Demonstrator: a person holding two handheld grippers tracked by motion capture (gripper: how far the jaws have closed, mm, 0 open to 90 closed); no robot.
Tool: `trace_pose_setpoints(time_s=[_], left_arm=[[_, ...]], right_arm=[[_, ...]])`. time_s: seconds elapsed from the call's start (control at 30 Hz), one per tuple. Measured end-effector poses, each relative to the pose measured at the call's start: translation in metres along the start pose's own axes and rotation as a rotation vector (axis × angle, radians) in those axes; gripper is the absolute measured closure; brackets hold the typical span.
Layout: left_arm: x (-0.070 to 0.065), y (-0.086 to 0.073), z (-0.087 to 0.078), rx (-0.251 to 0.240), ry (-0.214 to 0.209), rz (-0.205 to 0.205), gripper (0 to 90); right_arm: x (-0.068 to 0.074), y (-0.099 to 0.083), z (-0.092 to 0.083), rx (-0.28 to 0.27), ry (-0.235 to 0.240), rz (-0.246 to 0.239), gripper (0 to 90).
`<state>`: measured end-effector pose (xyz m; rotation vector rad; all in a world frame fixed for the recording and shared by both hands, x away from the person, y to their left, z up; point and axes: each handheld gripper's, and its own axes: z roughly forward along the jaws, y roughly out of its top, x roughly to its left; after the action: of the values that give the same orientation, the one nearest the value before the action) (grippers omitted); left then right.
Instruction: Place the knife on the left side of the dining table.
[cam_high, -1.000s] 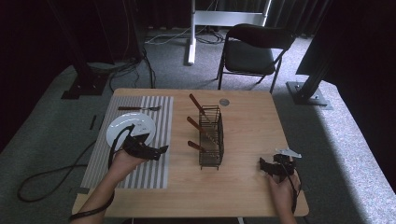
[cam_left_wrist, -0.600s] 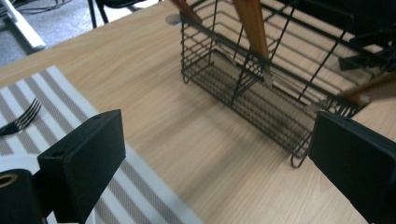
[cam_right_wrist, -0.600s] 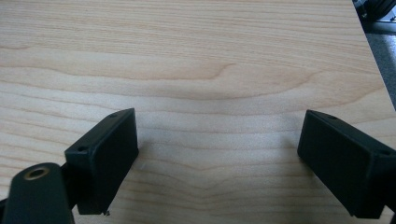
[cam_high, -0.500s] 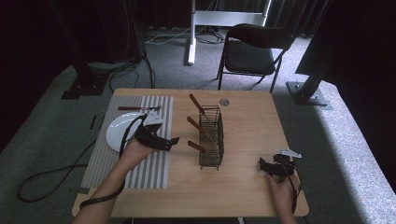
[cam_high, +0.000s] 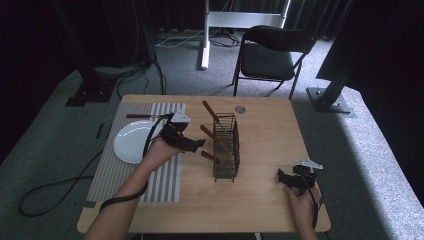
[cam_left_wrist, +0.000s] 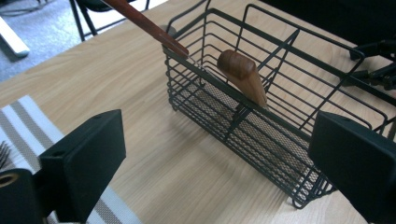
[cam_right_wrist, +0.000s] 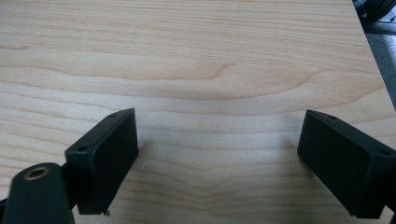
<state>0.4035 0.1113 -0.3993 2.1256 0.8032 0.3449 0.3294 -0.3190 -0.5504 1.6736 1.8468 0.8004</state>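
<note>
Over at 9 o'clock on the table sits the plate (cam_high: 131, 142) on a striped mat (cam_high: 162, 176), and just right of it the left gripper (cam_high: 196, 144) hovers with jaws wide open, nothing between them, aimed at the wire rack (cam_high: 226, 148) in the middle. The left gripper view has the nearest brown handle (cam_left_wrist: 242, 75) poking over the rack's rim at about 12 o'clock, with a longer one (cam_left_wrist: 148, 26) slanting off at 11.

If it's going for that near handle, I'd keep the jaws spread, come in level with the stub above the wire, and close across its thick part so the rack doesn't get dragged along. Hard to tell from here what kind of utensil each handle belongs to, the ends are buried in the mesh.

Right gripper (cam_high: 292, 179) rests at 4 o'clock, open too, bare wood under it.

Compared with a second ago, the left hand has slid from the plate toward the rack; the right hasn't budged.
</note>
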Motion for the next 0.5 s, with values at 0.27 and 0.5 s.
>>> trace_pose_setpoints(time_s=[0.27,0.5], left_arm=[[0.002,0.007,0.009,-0.033,-0.097,-0.051,17.6],[0.002,0.009,0.013,-0.051,-0.133,-0.081,37.9]], right_arm=[[0.000,0.000,0.000,0.000,0.000,0.000,11.6],[0.000,0.000,0.000,0.000,0.000,0.000,11.6]])
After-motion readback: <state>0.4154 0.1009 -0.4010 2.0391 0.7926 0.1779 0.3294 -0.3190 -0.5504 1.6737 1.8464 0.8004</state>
